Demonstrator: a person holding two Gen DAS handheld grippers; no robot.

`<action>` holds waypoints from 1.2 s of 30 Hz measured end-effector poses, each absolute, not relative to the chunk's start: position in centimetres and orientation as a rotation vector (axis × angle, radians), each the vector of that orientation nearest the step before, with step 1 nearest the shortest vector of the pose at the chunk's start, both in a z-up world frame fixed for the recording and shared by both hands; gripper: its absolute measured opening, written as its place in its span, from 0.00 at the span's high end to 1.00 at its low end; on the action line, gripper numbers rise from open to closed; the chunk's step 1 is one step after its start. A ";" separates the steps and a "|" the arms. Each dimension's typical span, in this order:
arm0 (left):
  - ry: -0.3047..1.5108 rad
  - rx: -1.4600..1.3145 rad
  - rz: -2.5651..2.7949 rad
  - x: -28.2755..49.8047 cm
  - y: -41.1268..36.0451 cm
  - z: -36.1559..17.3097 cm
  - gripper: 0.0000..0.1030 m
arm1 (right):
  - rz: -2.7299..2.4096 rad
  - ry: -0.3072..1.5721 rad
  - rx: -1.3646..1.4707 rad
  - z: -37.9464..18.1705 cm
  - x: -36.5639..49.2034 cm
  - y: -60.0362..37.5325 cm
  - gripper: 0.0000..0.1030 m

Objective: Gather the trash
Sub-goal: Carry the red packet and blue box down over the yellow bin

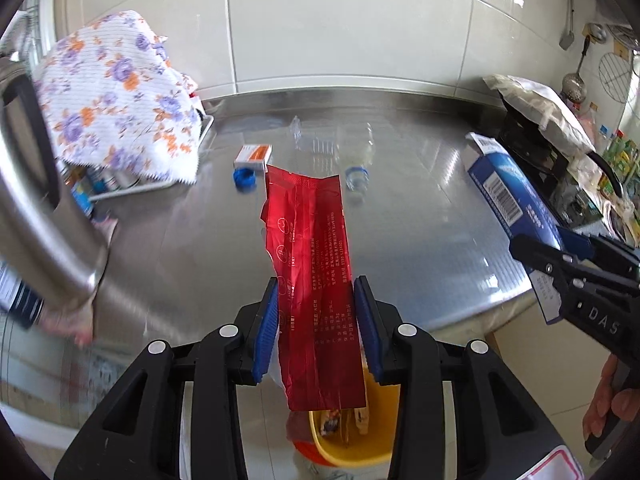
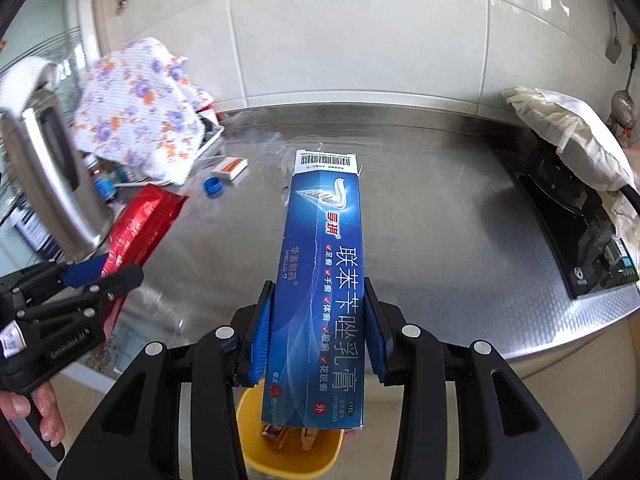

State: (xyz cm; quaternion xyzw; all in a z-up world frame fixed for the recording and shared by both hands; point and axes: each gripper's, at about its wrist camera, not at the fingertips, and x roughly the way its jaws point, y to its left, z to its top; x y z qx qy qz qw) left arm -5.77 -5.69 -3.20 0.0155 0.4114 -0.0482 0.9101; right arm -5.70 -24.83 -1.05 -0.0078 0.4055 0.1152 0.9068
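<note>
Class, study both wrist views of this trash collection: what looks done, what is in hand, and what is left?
Done: the yellow bin already holds some scraps. In hand: the left tool grips a red wrapper, the right tool a blue box, both above the bin, not yet dropped. Left on the steel counter: a small orange-and-white box, a blue cap and a clear bottle.

wrapper [image 1: 310,264] left of box [image 2: 320,280] — both above bin [image 2: 288,456] | cap [image 1: 244,179] on counter [image 1: 420,200]

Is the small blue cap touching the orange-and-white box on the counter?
Apart. The left wrist view shows bare steel between the blue cap and the orange-and-white box.
</note>
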 end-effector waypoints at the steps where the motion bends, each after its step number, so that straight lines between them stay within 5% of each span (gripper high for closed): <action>1: 0.849 0.032 -0.094 -7.0 -6.1 -3.2 0.64 | 0.250 0.834 -0.016 -0.9 -6.8 -25.1 0.59; 19: 0.969 0.062 -0.104 -17.2 -10.3 -6.9 0.64 | 0.325 0.919 0.006 -3.6 -18.3 -26.4 0.59; 36: 1.165 0.079 -0.189 -17.4 -9.9 -18.1 0.64 | 0.361 1.122 -0.041 -13.6 -20.5 -24.0 0.59</action>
